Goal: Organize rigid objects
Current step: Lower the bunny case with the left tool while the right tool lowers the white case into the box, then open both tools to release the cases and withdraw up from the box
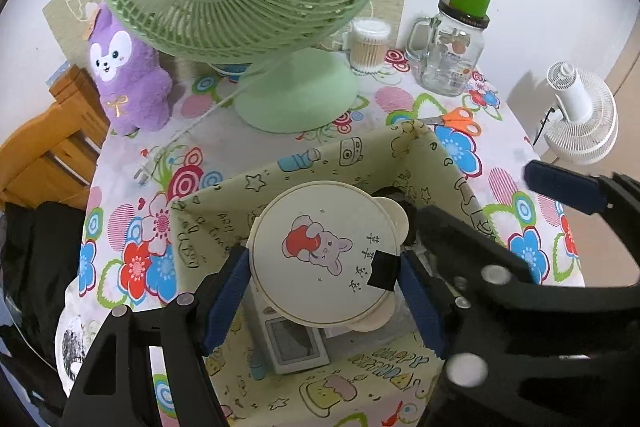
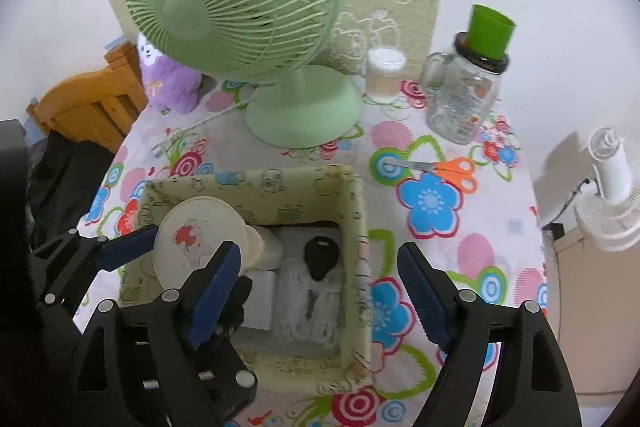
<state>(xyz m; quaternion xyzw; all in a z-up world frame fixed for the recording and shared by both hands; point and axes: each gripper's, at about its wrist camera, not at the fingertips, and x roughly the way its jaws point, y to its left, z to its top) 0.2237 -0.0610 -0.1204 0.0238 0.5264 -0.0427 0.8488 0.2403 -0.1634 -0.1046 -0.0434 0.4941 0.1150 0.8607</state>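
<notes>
The round lid [image 1: 324, 251] sits pinched flat between my left claw's [image 1: 322, 291] blue pads, directly above the open fabric box [image 1: 224, 203]. The box lies straight below, so lowering comes next. My right claw [image 2: 320, 291] hangs spread, empty, over the box's right wall.

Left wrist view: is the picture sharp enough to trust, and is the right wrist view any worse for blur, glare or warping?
Left wrist view: the round lid held by the left gripper is crisp; the right gripper's blue pad is smeared; heavy fisheye bending at the edges. Right wrist view: even, soft light, no strong glare; the green cup on the glass jar is slightly blurred; the right gripper is sharp.
</notes>
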